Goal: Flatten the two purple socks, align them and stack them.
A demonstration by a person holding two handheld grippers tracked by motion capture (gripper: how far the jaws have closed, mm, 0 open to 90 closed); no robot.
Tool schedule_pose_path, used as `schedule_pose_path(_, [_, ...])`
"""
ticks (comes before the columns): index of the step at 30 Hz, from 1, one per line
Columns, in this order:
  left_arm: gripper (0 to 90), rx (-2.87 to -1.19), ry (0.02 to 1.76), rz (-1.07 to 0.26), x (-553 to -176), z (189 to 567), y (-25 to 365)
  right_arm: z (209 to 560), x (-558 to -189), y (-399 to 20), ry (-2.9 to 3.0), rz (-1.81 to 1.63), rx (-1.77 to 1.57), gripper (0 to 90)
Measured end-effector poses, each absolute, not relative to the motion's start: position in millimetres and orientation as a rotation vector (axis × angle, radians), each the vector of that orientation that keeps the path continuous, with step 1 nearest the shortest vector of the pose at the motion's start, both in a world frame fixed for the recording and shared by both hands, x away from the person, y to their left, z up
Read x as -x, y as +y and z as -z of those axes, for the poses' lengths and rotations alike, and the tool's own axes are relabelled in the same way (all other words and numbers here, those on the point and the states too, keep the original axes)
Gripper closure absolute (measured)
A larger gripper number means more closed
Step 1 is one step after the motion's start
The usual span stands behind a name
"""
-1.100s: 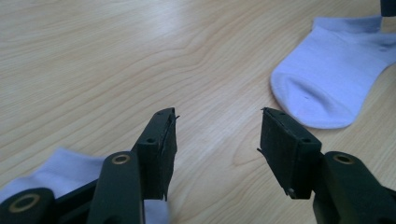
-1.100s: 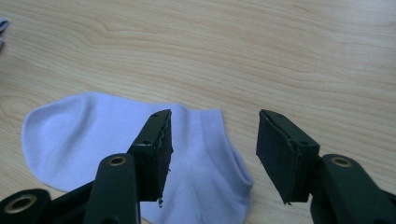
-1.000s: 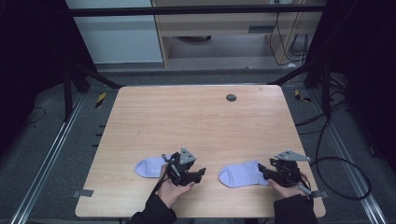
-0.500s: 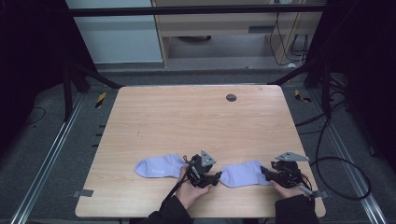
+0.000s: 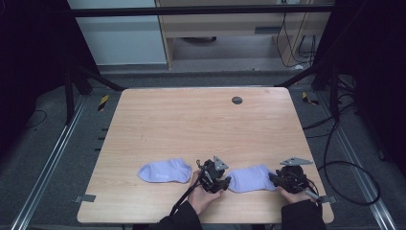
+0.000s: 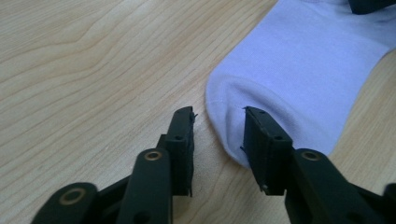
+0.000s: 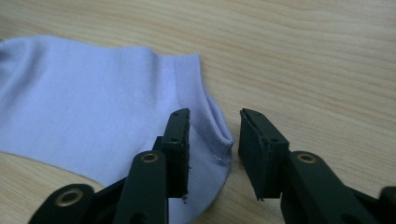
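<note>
Two lavender socks lie flat near the front edge of the wooden table. The left sock lies alone. My left gripper is at the rounded toe of the right sock, and my right gripper is at its cuff end. In the left gripper view the gripper is open, with the sock's toe reaching between the jaws. In the right gripper view the gripper is open astride the ribbed cuff edge of the sock, one jaw resting over the fabric.
A dark round grommet sits in the tabletop at the far side. Black frame bars and cables run along the floor at the right. A cabinet stands behind the table.
My left gripper has moved right, from beside the left sock to the toe of the right sock. The right gripper has stayed at the cuff.
</note>
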State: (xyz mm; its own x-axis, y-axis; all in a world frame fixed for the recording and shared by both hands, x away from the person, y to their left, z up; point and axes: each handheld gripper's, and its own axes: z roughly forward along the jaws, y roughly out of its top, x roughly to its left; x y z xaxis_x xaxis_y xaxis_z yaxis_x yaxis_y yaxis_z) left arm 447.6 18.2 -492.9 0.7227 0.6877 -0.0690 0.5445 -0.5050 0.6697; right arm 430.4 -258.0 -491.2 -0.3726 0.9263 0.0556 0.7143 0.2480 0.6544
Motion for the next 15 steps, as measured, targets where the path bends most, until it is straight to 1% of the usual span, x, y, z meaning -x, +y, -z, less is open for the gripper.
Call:
schedule_pose_path(1, [68.1, -2.231, 0.934, -0.263, -447.9, 493.1, 18.9, 492.4, -430.8, -257.6, 2.191, -0.848, -1.507, 69.3])
schedule_pose_path(2, [69.9, -2.231, 0.934, -0.263, -447.9, 493.1, 18.9, 492.4, -430.8, -257.6, 2.191, -0.848, -1.507, 69.3])
schedule_pose_path(3, [71.9, -2.232, 0.939, -0.264, -448.2, 492.9, 19.2, 491.8, -430.9, -257.2, 2.202, -0.85, -1.507, 75.0])
schedule_pose_path(6, [80.3, -2.23, 0.947, -0.261, -448.2, 492.9, 19.2, 490.5, -430.5, -255.0, 2.209, -0.834, -1.503, 84.9])
schedule_pose_path(9, [87.1, -2.234, 0.941, -0.239, -448.1, 492.3, 19.0, 489.0, -430.2, -254.0, 2.223, -0.844, -1.5, 86.1])
schedule_pose_path(12, [88.2, -2.229, 0.931, -0.238, -447.6, 490.6, 20.6, 485.7, -428.3, -253.1, 2.225, -0.86, -1.491, 86.3])
schedule_pose_path(15, [88.4, -2.224, 0.914, -0.233, -446.6, 481.1, 29.5, 472.8, -423.0, -249.8, 2.201, -0.919, -1.463, 86.3])
